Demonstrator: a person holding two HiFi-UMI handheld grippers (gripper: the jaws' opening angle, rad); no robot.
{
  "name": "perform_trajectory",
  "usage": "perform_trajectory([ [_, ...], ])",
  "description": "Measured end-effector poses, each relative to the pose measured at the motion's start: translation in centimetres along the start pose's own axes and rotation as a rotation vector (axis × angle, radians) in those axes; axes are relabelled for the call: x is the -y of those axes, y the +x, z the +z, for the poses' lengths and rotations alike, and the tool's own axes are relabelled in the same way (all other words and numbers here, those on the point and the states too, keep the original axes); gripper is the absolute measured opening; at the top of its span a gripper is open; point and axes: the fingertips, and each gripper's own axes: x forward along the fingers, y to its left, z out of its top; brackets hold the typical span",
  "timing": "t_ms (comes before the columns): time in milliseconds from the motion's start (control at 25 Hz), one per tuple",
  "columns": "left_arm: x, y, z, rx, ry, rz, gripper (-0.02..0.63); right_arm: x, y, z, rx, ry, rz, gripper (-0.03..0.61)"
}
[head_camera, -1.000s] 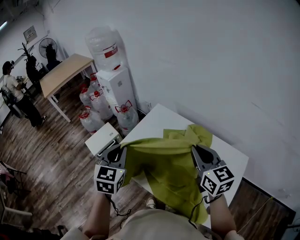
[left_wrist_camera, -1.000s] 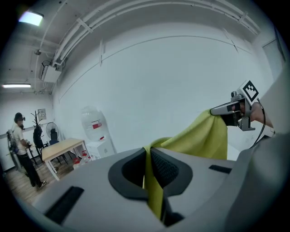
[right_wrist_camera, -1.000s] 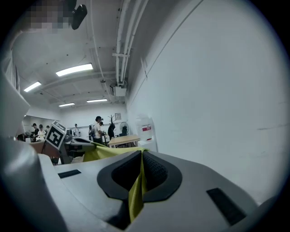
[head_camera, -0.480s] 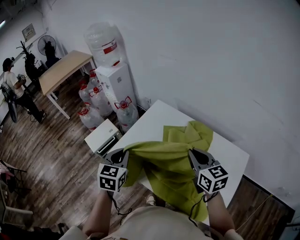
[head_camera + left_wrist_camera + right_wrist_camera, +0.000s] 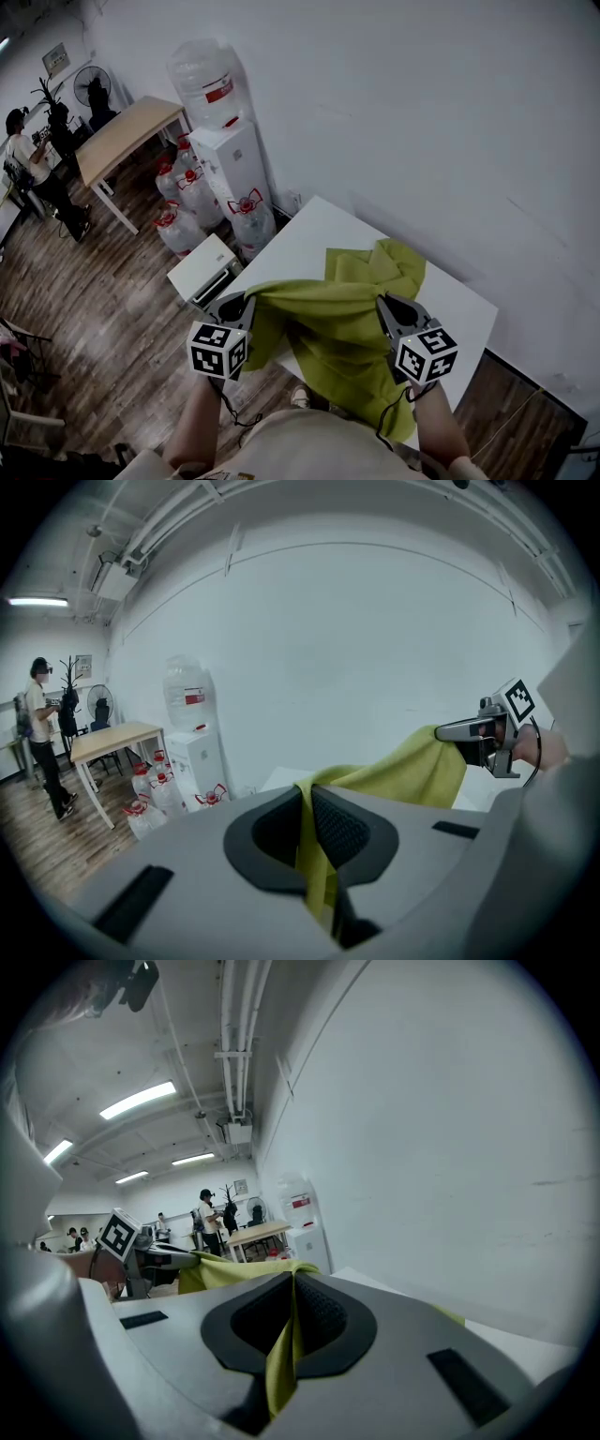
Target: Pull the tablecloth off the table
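A yellow-green tablecloth (image 5: 342,319) is stretched between both grippers above the near edge of a white table (image 5: 309,234). Its far end still lies crumpled on the tabletop, and a fold hangs down in front of me. My left gripper (image 5: 246,302) is shut on the cloth's left corner; the fabric (image 5: 314,855) is pinched between its jaws. My right gripper (image 5: 382,302) is shut on the right corner, with cloth (image 5: 281,1354) clamped between its jaws. From the left gripper view the right gripper (image 5: 450,731) holds the cloth's other end.
A water dispenser (image 5: 230,155) with several spare bottles (image 5: 183,220) stands left of the table, beside a small white box (image 5: 202,267). A wooden desk (image 5: 127,136), a fan (image 5: 94,94) and a person (image 5: 37,173) are at far left. The white wall runs behind the table.
Both grippers have drawn back slightly toward me with the cloth, and the view has shifted a little. The cloth's far end has slid slightly on the table.
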Motion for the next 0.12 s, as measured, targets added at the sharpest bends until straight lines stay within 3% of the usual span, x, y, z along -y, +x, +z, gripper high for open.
perform_trajectory([
  [120,0.10,-0.15,-0.64,-0.010,-0.016,-0.004,0.025,-0.12,0.01,-0.49,-0.008,0.017,0.003,0.034],
])
